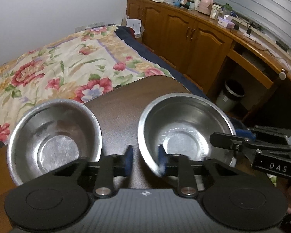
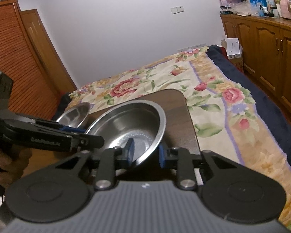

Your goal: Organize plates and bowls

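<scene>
Two round stainless-steel bowls sit on a dark brown wooden table w/ rounded corner [image 1: 126, 104]. The left steel bowl [image 1: 54, 139] stands upright near the table's left edge, nothing touching it. The right steel bowl [image 1: 184, 128] is tilted, near rim lifted.

Left gripper [image 1: 145, 159]: blue pads apart; the right pad [image 1: 162, 160] is at the tilted bowl's near-left rim, the other pad in the gap btwn the two bowls. Not clamped on anything as far as can be seen.

Right gripper [image 2: 146, 152]: blue pads either side of the tilted bowl's near rim [image 2: 145, 155], one inside, one outside; jaws look closed on the rim, bowl held canted. In the left wrist view its black finger [image 1: 229, 139] crosses the same bowl's right edge.

Around: bed w/ floral quilt [image 1: 58, 68] right behind the table; wooden cabinet run [image 1: 184, 36] w/ cluttered top, incl. a pink jug [image 1: 205, 3]; grey waste bin [image 1: 230, 95] under the desk; louvred wooden wardrobe door [image 2: 15, 58] at far left in the right wrist view. Left gripper's body also shows there, beside the tilted bowl.
</scene>
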### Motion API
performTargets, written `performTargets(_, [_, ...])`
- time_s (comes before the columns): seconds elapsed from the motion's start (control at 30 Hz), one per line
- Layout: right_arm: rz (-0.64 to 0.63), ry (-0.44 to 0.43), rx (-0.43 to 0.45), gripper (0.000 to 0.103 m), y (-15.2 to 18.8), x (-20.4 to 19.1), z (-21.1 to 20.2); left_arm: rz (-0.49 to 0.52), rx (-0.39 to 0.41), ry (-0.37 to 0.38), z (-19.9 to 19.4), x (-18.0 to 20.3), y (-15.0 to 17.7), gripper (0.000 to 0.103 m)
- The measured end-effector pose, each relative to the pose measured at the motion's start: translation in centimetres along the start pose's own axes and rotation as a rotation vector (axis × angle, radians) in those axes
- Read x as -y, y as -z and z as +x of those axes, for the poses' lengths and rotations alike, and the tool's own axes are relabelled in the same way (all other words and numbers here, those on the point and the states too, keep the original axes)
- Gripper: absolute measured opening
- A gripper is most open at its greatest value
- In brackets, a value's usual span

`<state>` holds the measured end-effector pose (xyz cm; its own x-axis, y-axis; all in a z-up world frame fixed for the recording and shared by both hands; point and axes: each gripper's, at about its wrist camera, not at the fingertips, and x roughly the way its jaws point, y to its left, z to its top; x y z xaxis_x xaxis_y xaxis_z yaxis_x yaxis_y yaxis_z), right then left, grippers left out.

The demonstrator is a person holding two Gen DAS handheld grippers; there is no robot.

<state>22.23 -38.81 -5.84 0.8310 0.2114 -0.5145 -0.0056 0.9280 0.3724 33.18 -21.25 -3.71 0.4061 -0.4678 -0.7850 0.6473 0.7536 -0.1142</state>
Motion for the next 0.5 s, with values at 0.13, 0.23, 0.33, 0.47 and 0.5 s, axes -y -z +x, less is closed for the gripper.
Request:
performTargets(0.13, [0.01,-0.017,0.01,0.021,0.3,-0.5,-0.6,-0.003,0.011,-0.024,-1.4,0.4,0.3,0.017])
performTargets(0.23, [-0.007,-0.009,0.019,0.02,0.4,-1.2,-1.3,0.001,0.042,-0.02,-3.3,0.7,0.3,0.016])
performTargets(0.33, [-0.017,-0.01,0.04,0.02,-0.1,-2.0,-2.4,0.003,0.071,-0.009,-5.2,0.8,0.4,0.016])
performTargets(0.47, [-0.031,-0.018,0.079,0.02,-0.9,-3.1,-4.3,0.011,0.119,-0.007,-8.2,1.0,0.6,0.017])
performTargets(0.5, [-0.034,-0.02,0.087,0.02,-1.0,-3.4,-4.7,0.013,0.131,-0.008,-8.9,1.1,0.7,0.017])
